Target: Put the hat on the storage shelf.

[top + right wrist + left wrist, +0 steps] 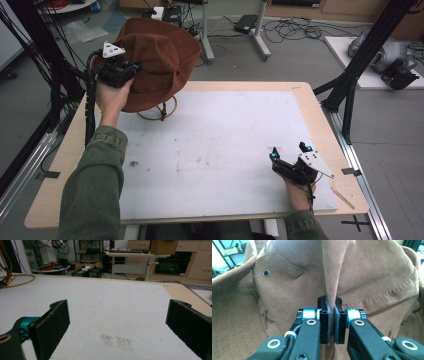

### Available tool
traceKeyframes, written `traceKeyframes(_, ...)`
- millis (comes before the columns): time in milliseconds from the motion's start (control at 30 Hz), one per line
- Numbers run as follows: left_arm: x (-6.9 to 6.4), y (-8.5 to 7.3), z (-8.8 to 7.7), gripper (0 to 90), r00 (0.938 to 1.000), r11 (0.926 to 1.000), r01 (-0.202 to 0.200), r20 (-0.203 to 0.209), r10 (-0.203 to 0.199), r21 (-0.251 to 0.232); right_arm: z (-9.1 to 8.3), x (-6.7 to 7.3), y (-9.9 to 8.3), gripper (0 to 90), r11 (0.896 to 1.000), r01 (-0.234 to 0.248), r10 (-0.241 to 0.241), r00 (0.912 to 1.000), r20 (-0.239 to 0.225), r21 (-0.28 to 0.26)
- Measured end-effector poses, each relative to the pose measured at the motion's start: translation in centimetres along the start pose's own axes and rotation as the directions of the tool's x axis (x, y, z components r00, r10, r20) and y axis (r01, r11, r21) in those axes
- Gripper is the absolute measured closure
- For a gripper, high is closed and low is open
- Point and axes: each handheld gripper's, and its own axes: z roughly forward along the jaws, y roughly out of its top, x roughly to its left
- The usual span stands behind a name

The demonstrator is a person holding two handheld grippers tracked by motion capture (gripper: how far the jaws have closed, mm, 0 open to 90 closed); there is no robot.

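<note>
1. my left claw is raised at the far left corner of the tabletop, and my left hand holds it from below.
2. in the left gripper view my left claw is closed tight on a fold of the brown hat; the cloth goes down between the two black jaws, which stand almost together.
3. in the high view the brown hat is over the far left part of the tabletop, above a thin wooden ring stand. the hat covers the top of the stand, so i cannot tell if it rests on it or hangs only from my claw.
4. a small metal eyelet is in the side of the hat, up and left of the jaws.
5. my right claw lies low at the near right of the tabletop, well apart from the hat, with my right hand behind it.
6. in the right gripper view my right claw is wide open and has hold of nothing; between the jaws is only the white mat with a small dirty spot.
7. the white mat covers most of the tabletop.
</note>
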Motion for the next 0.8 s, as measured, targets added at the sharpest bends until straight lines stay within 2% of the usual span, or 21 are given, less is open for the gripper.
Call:
traceKeyframes(67, -0.10, 0.05, -0.03, 84.4, 0.9999, 0.9999, -0.009, -0.010, 0.009, -0.007, 0.00, 0.04, 0.00, 4.3, 1.000, -0.002, 0.002, 1.0000, -0.001, 0.000)
traceKeyframes(133, -0.15, 0.11, -0.04, 82.2, 0.9998, 0.9999, -0.001, -0.017, 0.001, -0.014, 0.02, 0.03, -0.01, 4.3, 1.000, 0.003, -0.003, 1.0000, -0.002, 0.000)
traceKeyframes(267, 0.05, 0.14, -0.24, 81.6, 0.9999, 0.9998, 0.007, -0.010, -0.007, -0.021, 0.03, 0.04, -0.01, 4.3, 1.000, 0.003, -0.003, 1.0000, -0.002, -0.001)
traceKeyframes(367, 0.15, 0.23, -0.46, 73.1, 0.9993, 0.9989, 0.027, -0.026, -0.028, -0.039, 0.02, 0.03, -0.02, 4.3, 1.000, 0.003, -0.003, 1.0000, -0.002, -0.001)
traceKeyframes(400, 0.18, 0.26, -0.51, 73.1, 0.9990, 0.9983, 0.037, -0.024, -0.038, -0.046, 0.02, 0.03, -0.02, 4.3, 1.000, 0.003, -0.003, 1.0000, -0.002, -0.001)
traceKeyframes(467, 0.24, 0.33, -0.64, 65.1, 0.9979, 0.9964, 0.061, -0.019, -0.062, -0.058, 0.00, 0.06, 0.01, 4.3, 1.000, -0.002, 0.002, 1.0000, -0.002, 0.000)
traceKeyframes(533, 0.27, 0.36, -0.74, 64.2, 0.9976, 0.9957, 0.065, -0.020, -0.067, -0.065, -0.01, 0.06, 0.01, 4.3, 1.000, -0.004, 0.004, 1.0000, -0.001, 0.001)
traceKeyframes(800, 0.29, 0.47, -0.97, 48.1, 0.9968, 0.9951, 0.062, -0.045, -0.066, -0.077, -0.03, 0.09, 0.00, 4.3, 1.000, 0.001, -0.001, 1.0000, -0.001, 0.000)
